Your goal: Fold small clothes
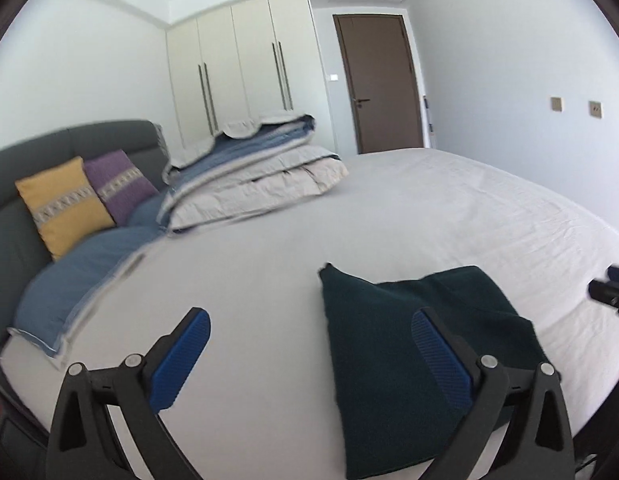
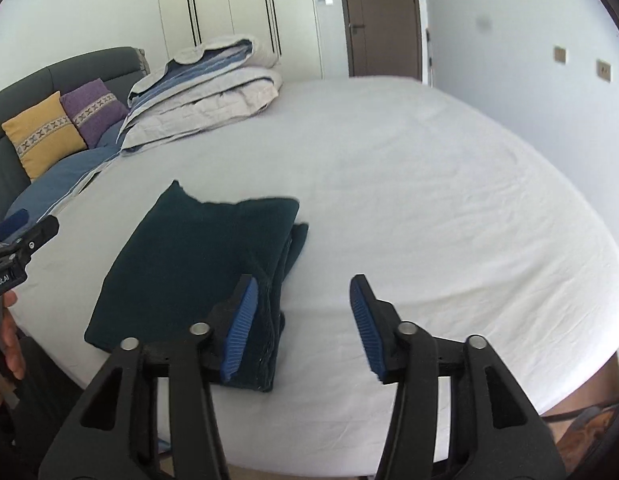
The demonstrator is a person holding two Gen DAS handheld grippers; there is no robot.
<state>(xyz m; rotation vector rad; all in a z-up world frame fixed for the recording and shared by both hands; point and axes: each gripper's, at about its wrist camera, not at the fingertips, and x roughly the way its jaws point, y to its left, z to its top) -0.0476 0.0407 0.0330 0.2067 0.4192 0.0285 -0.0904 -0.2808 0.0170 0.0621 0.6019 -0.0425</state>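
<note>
Dark green garment (image 2: 197,276) lies folded into a rectangle on the white bed sheet (image 2: 429,200), near the bed's front edge, layered edges stacked along its right side. Left gripper (image 1: 309,356): jaws spread wide, nothing between them; its right finger pad (image 1: 441,360) is over the cloth, contact unclear. Right gripper (image 2: 301,328): jaws spread, empty; its left finger pad (image 2: 239,332) is at the garment's layered edge. Folded duvet (image 2: 205,88) sits far back.
</note>
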